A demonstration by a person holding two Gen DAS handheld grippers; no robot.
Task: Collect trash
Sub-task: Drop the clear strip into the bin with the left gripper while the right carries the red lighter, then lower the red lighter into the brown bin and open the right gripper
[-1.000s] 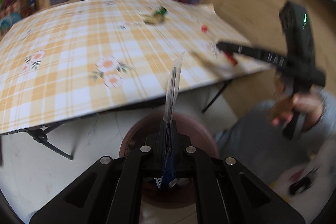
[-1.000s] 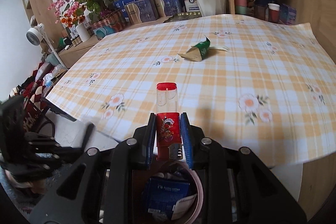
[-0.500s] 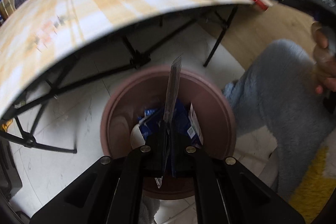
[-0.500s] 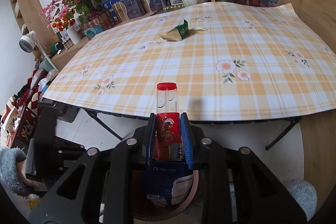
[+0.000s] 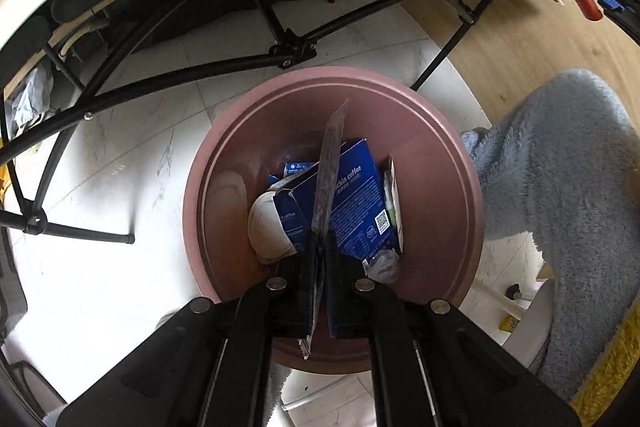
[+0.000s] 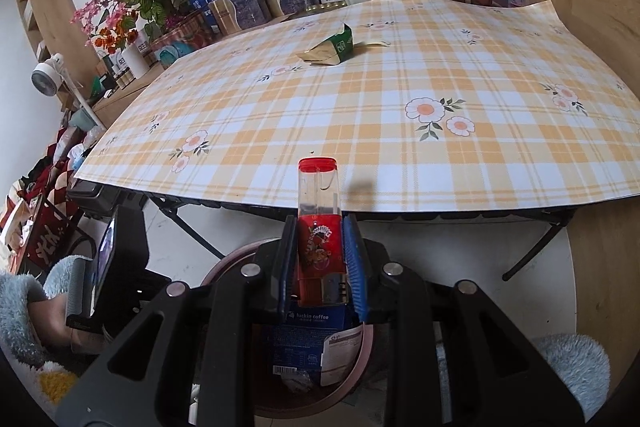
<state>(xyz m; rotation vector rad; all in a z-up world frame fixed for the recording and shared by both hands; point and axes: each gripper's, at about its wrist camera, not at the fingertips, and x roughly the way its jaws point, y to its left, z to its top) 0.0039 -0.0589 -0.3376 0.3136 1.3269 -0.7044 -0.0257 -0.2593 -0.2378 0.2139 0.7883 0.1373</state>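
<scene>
The left gripper (image 5: 319, 251) points down into a round, dusty-pink trash bin (image 5: 440, 131) on a pale tiled floor. Its jaws are closed narrow on a thin, flat wrapper (image 5: 330, 171), seen edge-on, dark with a silvery sheen, standing up over the middle of the bin. Inside the bin lie a dark blue coffee box (image 5: 356, 203) with white lettering, a white crumpled cup (image 5: 266, 223) to its left and a small white carton (image 5: 394, 203) at its right.

The right gripper (image 6: 322, 255) hangs over the near rim of the same bin, below the near edge of the table. Its jaws clamp a small upright packet (image 6: 319, 227): red printed lower half, clear upper half, red top edge. On the orange-and-white checked tablecloth (image 6: 400, 99) with daisy prints, a torn green and gold wrapper (image 6: 332, 49) lies far from the near edge, with a pale scrap (image 6: 374, 44) touching its right side.
</scene>
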